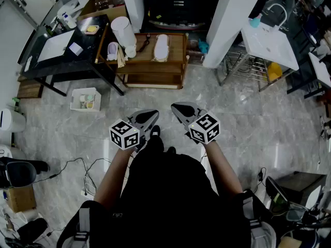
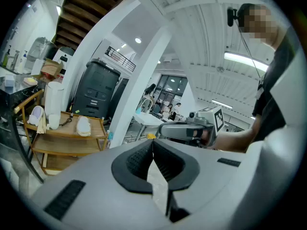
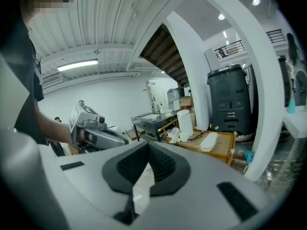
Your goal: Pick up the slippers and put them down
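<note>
A pale slipper (image 1: 162,47) lies flat on top of a low wooden shelf (image 1: 176,61) straight ahead across the floor. It also shows as the slipper (image 2: 83,125) in the left gripper view and the slipper (image 3: 210,141) in the right gripper view. A second slipper-like thing (image 1: 113,49) stands at the shelf's left end beside a white cylinder (image 1: 123,31). My left gripper (image 1: 153,112) and right gripper (image 1: 176,107) hang side by side in front of my body, well short of the shelf. Both are shut with nothing between the jaws, as the left gripper (image 2: 152,143) and the right gripper (image 3: 146,145) show.
A black table (image 1: 62,45) stands left of the shelf, with a small white box (image 1: 86,99) on the floor below it. White pillars (image 1: 227,19) and a wire rack (image 1: 243,66) flank the shelf's right. Cables (image 1: 77,164) lie on the marble floor at the left.
</note>
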### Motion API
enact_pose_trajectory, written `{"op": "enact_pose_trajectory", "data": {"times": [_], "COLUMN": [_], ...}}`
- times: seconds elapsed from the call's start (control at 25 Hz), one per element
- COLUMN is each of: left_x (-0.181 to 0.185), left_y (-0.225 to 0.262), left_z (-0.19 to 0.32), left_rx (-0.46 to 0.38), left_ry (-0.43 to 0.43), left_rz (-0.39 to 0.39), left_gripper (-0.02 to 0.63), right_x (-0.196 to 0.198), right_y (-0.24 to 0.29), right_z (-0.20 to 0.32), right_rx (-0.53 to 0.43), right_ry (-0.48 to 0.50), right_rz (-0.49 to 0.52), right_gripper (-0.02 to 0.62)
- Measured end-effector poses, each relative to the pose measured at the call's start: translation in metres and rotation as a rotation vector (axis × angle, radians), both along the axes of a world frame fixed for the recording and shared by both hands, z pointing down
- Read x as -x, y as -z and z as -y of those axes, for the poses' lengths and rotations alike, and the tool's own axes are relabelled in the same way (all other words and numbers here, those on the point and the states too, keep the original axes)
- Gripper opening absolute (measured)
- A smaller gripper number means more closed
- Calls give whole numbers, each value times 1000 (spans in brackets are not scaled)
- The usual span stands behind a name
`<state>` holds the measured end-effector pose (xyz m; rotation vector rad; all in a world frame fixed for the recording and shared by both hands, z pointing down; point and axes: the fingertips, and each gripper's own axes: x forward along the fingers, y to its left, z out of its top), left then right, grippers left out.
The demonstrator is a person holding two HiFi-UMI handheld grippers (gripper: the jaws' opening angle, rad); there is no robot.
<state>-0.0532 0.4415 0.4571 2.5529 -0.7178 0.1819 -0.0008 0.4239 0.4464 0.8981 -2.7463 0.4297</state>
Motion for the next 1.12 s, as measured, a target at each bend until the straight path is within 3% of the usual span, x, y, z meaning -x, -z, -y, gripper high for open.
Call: {"op": "enact_pose_trajectory", "data": {"times": [0.8, 1.12], "left_x": [8, 17], "left_y": [-4, -12], "left_z": [21, 45], "left_rx": [4, 19], "left_ry": [25, 24], "left_rz": [14, 5], "left_gripper": [12, 12], "right_x": [-3, 7], "right_y": [-4, -21], "right_z": [10, 28], "right_rx": [1, 45], "right_ry": [4, -7], "right_rz": [21, 16], "right_gripper": [8, 8]}}
